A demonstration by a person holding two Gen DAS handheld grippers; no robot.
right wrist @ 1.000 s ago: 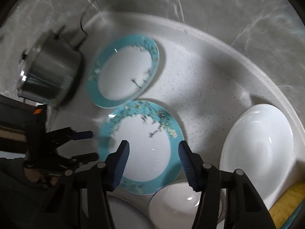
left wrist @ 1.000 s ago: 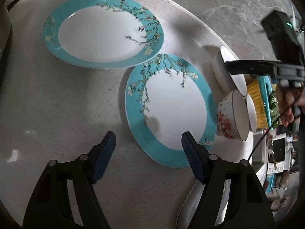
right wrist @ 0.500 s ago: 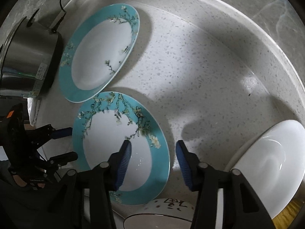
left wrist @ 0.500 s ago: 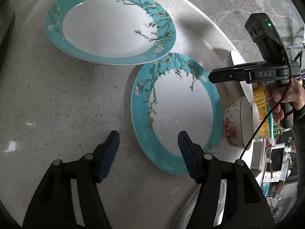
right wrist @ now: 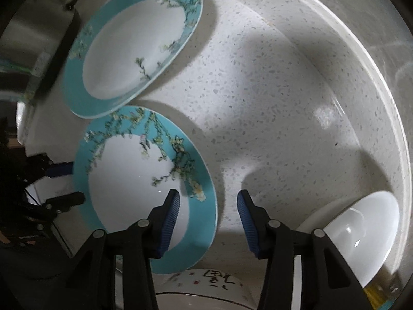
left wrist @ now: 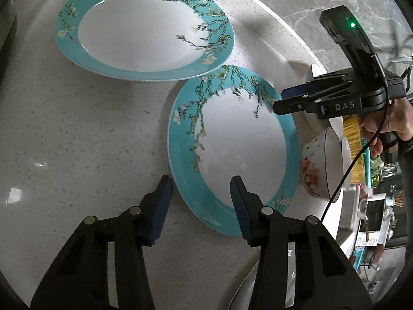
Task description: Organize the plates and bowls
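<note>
A: Where are the plates?
B: Two teal-rimmed blossom plates lie on the speckled counter (left wrist: pixel 64 134); the near plate (left wrist: pixel 240 149) sits just beside the far plate (left wrist: pixel 144 25).

A: And the grippers?
B: The left gripper (left wrist: pixel 198 201) straddles the near plate's rim, jaws closing, not yet pressing. The right gripper (right wrist: pixel 206 206) is partly open, holding nothing, straddling the opposite rim.

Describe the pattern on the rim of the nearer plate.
Turquoise rim with blossoming branches around a plain white centre on the nearer plate; the left wrist view shows it best.
</note>
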